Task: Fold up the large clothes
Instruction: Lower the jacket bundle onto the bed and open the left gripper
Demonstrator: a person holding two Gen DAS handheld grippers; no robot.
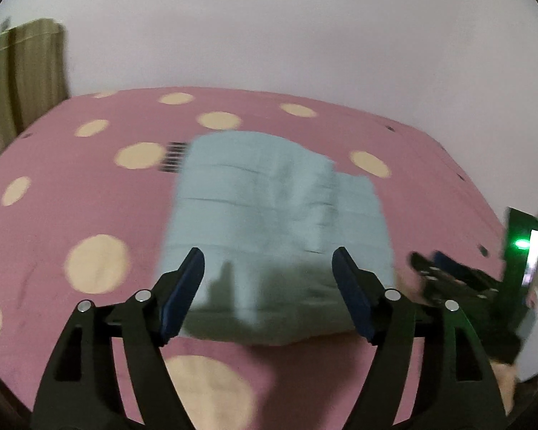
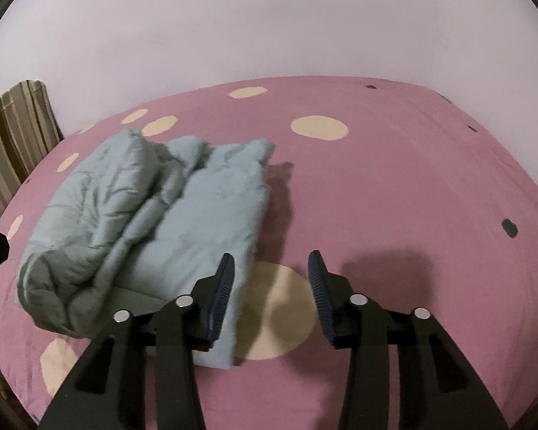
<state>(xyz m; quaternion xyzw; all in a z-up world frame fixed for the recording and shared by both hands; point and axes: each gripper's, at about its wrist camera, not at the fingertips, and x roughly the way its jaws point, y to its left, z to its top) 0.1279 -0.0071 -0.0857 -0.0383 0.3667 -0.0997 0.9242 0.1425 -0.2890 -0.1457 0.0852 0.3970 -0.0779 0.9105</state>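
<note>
1. My left gripper [image 1: 269, 268] has its blue-padded fingers [image 1: 183, 294] spread wide, with nothing between them; they hang above the near edge of the garment.
2. My right gripper [image 2: 270, 276] is likewise parted, fingers [image 2: 220, 290] apart and empty, poised over a cream dot on the cover.
3. Ahead of the left fingers lies the light blue quilted jacket [image 1: 269, 215], folded into a roughly rectangular bundle. The left wrist view is blurred, so I cannot make out its seams clearly.
4. From the right wrist view the same jacket [image 2: 154, 222] sits to the left of my right fingers, its near corner just beside the left finger; whether they touch I cannot tell. Its left half is rolled up thick, the right half lies flatter.
5. Under everything is the pink bedspread [image 2: 394, 186] with cream dots [image 2: 319, 127], also seen in the left view [image 1: 89, 208].
6. To the right of my left fingers, the right gripper [image 1: 448, 272] shows as a dark blurred shape, with a green light [image 1: 520, 244] on a device behind it.
7. Beyond the bed stands a plain pale wall [image 2: 269, 28]; a striped curtain [image 2: 14, 129] hangs far left.
</note>
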